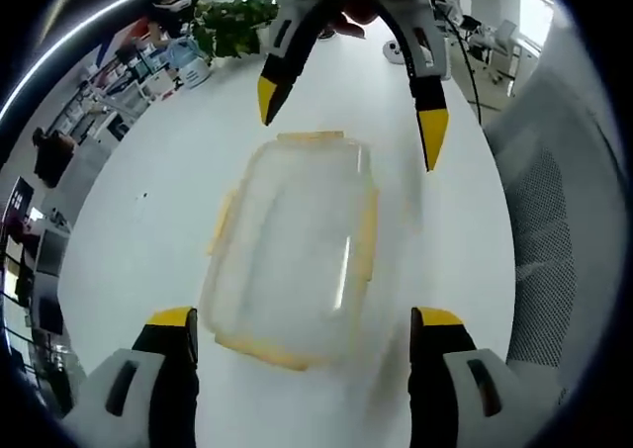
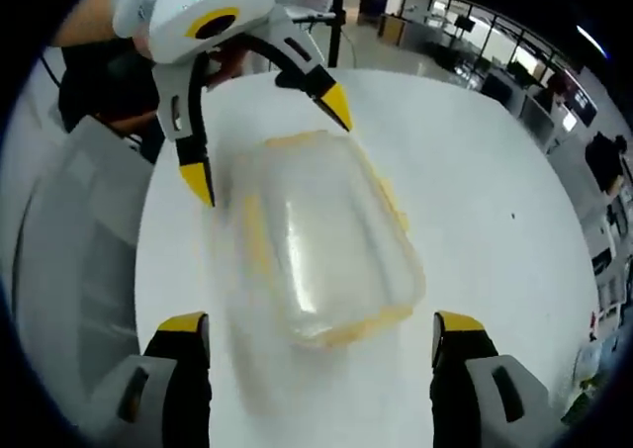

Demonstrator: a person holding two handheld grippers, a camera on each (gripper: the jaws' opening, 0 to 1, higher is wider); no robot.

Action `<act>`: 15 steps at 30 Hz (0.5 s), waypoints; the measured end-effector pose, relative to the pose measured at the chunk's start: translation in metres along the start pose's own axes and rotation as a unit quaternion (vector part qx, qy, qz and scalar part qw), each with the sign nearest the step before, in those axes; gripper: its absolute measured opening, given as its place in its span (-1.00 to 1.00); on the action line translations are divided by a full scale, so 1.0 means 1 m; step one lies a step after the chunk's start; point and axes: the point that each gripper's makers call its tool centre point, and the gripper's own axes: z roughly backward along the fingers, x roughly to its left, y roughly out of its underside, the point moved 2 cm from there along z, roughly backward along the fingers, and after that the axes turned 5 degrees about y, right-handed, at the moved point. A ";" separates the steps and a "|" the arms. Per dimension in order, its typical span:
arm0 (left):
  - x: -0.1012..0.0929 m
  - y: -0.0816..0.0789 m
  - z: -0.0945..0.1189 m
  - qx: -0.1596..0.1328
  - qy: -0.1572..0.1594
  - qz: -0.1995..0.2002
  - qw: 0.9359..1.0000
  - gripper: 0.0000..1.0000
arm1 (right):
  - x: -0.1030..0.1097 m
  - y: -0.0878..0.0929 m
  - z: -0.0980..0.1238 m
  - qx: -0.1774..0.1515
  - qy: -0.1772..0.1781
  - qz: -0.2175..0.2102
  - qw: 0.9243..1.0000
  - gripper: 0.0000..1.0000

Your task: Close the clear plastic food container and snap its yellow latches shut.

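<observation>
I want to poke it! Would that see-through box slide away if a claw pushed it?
Probably yes. The clear container looks empty, so likely light, and it lies on a smooth white table, so it may skid. Being low and flat, it seems unlikely to tip.

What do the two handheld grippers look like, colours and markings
Both match. The left gripper has a white rounded body with a yellow oval marking and green light; black curved jaws end in yellow tips. The right gripper likewise has black jaws with yellow tips.
</observation>
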 end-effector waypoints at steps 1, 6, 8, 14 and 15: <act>-0.001 0.001 0.001 0.000 -0.003 0.001 1.000 0.80 | 0.001 0.001 0.001 -0.003 0.002 -0.003 1.000 0.88; -0.004 0.008 0.006 -0.002 -0.013 0.012 1.000 0.80 | 0.005 0.004 0.006 -0.012 0.009 -0.020 1.000 0.88; -0.005 0.010 0.008 -0.005 -0.017 0.024 1.000 0.80 | 0.006 0.006 0.009 -0.017 0.011 -0.028 0.999 0.88; -0.006 0.016 0.014 -0.025 -0.045 0.058 0.997 0.79 | 0.008 0.010 0.015 -0.029 0.024 -0.044 0.998 0.85; -0.007 0.016 0.016 -0.031 -0.048 0.067 0.996 0.79 | 0.008 0.009 0.017 -0.037 0.031 -0.046 0.998 0.85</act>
